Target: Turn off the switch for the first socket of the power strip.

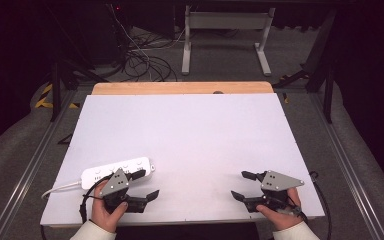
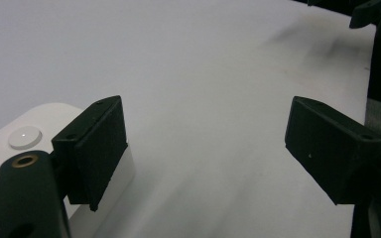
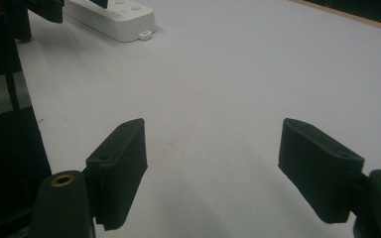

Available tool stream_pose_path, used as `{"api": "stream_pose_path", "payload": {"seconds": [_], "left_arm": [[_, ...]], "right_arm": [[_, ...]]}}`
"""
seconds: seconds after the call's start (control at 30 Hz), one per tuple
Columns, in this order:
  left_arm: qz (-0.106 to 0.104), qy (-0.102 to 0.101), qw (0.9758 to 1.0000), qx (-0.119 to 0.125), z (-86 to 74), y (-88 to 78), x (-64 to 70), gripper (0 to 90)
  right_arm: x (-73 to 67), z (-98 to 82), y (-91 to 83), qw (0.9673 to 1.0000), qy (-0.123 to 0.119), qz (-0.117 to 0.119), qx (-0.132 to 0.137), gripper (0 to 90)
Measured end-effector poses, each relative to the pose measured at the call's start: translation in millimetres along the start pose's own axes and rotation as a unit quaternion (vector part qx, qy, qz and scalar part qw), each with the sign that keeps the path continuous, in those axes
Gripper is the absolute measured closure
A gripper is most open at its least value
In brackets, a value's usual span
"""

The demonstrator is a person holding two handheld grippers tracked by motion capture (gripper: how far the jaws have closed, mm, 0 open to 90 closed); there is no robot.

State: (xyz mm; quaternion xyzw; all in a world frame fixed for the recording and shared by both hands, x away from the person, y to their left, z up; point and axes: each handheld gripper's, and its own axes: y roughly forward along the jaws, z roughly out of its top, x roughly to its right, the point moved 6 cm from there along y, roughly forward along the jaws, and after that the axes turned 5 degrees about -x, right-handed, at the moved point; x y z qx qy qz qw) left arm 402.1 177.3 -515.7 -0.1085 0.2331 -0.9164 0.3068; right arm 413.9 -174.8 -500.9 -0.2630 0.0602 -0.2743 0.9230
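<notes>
A white power strip (image 1: 115, 171) with a white cable lies near the front left of the white table (image 1: 190, 135). My left gripper (image 1: 146, 184) is open just in front of it, one jaw resting over the strip's end. In the left gripper view the strip (image 2: 17, 141) sits under the left jaw, and nothing lies between the jaws of the gripper (image 2: 206, 148). My right gripper (image 1: 243, 185) is open at the front right, above bare table. The right gripper view has the gripper (image 3: 211, 166) wide open, with the strip (image 3: 114, 17) far off at the top left.
A wooden strip (image 1: 182, 88) runs along the table's far edge. Beyond it stand a white table frame (image 1: 225, 30) and tangled cables (image 1: 140, 57) on the floor. Metal rails (image 1: 347, 165) flank both sides of the table.
</notes>
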Motion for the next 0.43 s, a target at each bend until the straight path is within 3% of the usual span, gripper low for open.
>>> {"api": "stream_pose_path", "payload": {"seconds": [0.1, 0.27, 0.43], "left_arm": [[0.014, 0.017, 0.9997, -0.007, 0.7, 0.7, -1.5, 16.9], [0.015, 0.015, 0.9998, 0.0, 2.5, 0.3, -1.3, 16.6], [0.009, -0.001, 0.9999, 0.006, 3.7, -0.1, 0.0, 14.6]], "right_arm": [[0.0, -0.3, 0.6, 1.0, -0.001, 0.0, -0.001, 27.6], [0.4, -0.4, 0.6, 1.0, 0.001, 0.0, 0.0, 27.6], [1.2, -0.4, 0.7, 1.0, 0.0, -0.003, 0.0, 27.3]]}}
